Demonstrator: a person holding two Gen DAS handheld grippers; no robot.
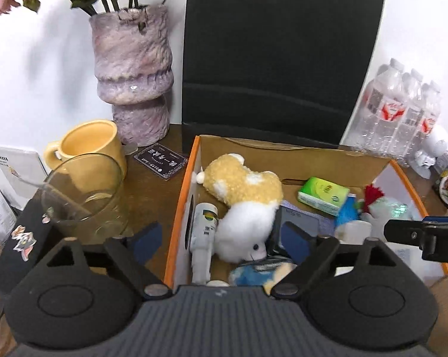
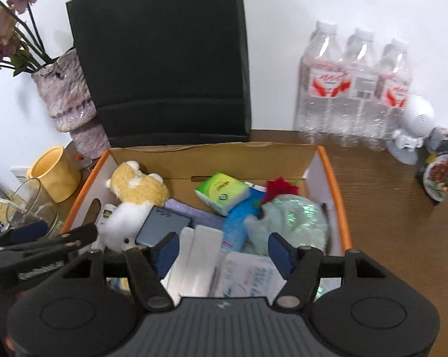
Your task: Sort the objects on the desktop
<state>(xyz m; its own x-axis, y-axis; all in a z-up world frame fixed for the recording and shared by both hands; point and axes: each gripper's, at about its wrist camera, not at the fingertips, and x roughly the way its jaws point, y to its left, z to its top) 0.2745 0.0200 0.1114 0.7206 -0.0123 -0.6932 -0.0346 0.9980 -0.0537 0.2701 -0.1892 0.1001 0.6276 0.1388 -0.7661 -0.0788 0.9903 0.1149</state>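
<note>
An orange-rimmed cardboard box (image 1: 182, 190) (image 2: 328, 163) sits on the wooden desk and holds several items: a yellow and white plush toy (image 1: 244, 196) (image 2: 134, 196), a white bottle (image 1: 203, 238), a green tissue pack (image 1: 323, 195) (image 2: 222, 192), a red flower (image 2: 280, 187) and white packets (image 2: 194, 264). My left gripper (image 1: 221, 239) is open and empty, straddling the box's left wall above the plush. My right gripper (image 2: 224, 250) is open and empty over the box's near side.
A clear glass (image 1: 84, 199) and a yellow mug (image 1: 90, 145) stand left of the box, with a purple vase (image 1: 131, 68) and a dark card (image 1: 160, 160) behind. A black board (image 1: 277, 59) leans at the back. Water bottles (image 2: 355, 89) and a small food dish (image 2: 441, 178) stand right.
</note>
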